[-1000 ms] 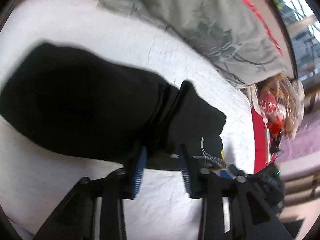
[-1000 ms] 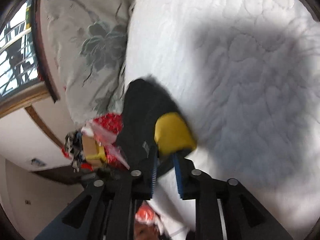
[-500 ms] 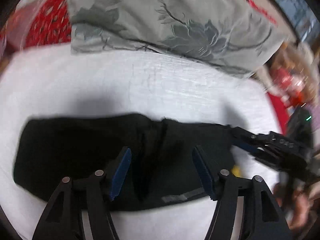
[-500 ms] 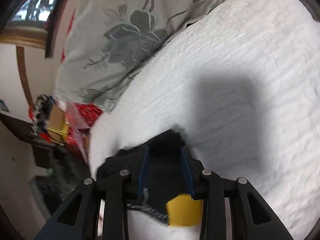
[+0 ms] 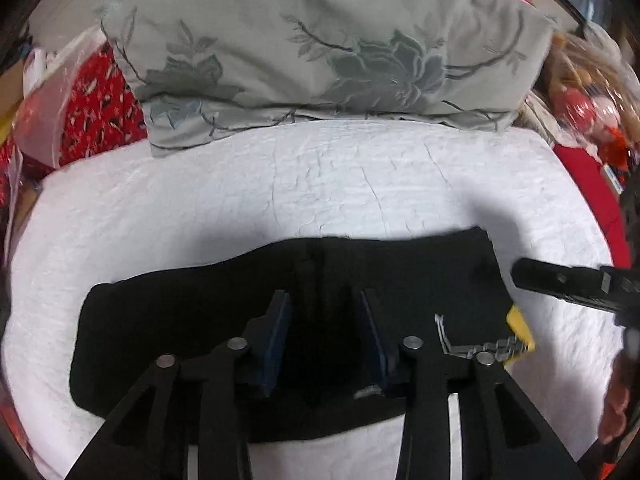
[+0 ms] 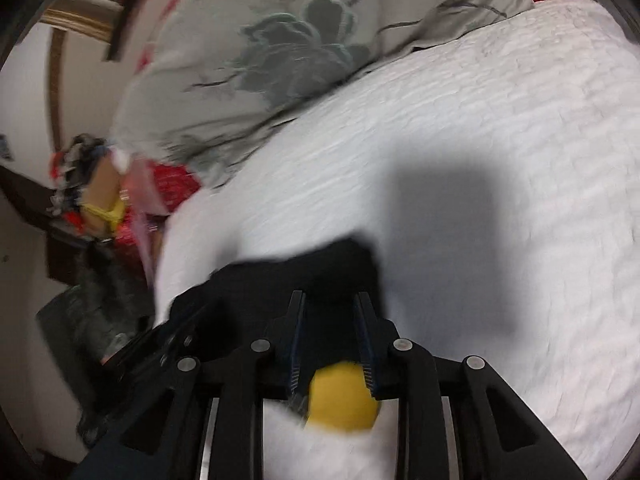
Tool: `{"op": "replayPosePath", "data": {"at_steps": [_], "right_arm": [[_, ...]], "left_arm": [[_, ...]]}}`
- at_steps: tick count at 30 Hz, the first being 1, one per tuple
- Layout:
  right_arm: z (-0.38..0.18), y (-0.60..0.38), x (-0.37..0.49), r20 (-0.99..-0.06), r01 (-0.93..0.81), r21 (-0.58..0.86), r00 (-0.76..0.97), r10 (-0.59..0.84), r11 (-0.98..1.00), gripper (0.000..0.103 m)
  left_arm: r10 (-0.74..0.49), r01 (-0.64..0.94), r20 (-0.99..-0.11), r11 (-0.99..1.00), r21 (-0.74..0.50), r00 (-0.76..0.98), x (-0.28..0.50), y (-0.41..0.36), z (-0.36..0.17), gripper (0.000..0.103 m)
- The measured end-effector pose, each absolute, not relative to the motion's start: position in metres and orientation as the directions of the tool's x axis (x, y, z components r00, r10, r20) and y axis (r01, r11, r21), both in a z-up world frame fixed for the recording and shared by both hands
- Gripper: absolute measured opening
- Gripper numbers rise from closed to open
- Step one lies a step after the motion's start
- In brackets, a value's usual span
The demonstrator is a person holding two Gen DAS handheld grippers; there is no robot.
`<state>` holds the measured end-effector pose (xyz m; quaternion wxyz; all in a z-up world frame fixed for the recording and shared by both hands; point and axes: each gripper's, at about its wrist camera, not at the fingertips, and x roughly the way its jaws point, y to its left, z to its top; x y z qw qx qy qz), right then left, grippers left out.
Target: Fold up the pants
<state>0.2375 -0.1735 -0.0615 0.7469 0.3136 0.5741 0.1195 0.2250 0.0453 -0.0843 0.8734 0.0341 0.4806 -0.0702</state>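
The black pants (image 5: 192, 320) lie folded into a long flat strip across the white quilted bed (image 5: 280, 184). A yellow tag (image 5: 520, 328) sticks out at their right end. My left gripper (image 5: 324, 324) is open and hovers over the middle of the strip, holding nothing. My right gripper (image 6: 330, 332) is open over the right end of the pants (image 6: 288, 280), with the yellow tag (image 6: 342, 396) between its fingers near their base. The right gripper's finger (image 5: 560, 280) shows at the right in the left wrist view.
A grey floral pillow (image 5: 328, 52) lies along the far side of the bed. Red patterned bedding (image 5: 96, 104) and bags sit at the far left. Red items (image 5: 592, 120) clutter the right side. Dark furniture with clutter (image 6: 80, 216) stands beyond the bed's end.
Both grippers let go of the pants and opened. The pants dropped from a lifted fold to lying flat on the bed. Both grippers drew back above the cloth.
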Motion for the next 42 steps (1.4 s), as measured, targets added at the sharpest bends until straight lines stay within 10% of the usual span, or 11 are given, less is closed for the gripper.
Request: {"op": "replayPosePath", "data": {"at_steps": [8, 24, 42], "right_arm": [[-0.078, -0.145, 0.208, -0.866, 0.098, 0.470, 0.243, 0.437, 0.877, 0.001], [-0.028, 0.043, 0.207, -0.856, -0.147, 0.439, 0.232, 0.462, 0.886, 0.039], [-0.089, 0.229, 0.210, -0.945, -0.179, 0.094, 0.294, 0.144, 0.979, 0.065]], "left_arm": [[0.022, 0.225, -0.842, 0.959, 0.170, 0.540, 0.200, 0.031, -0.106, 0.041], [-0.174, -0.158, -0.918, 0.957, -0.243, 0.356, 0.224, 0.340, -0.033, 0.068], [-0.353, -0.208, -0.891, 0.885, -0.417, 0.284, 0.270, 0.396, -0.082, 0.068]]}}
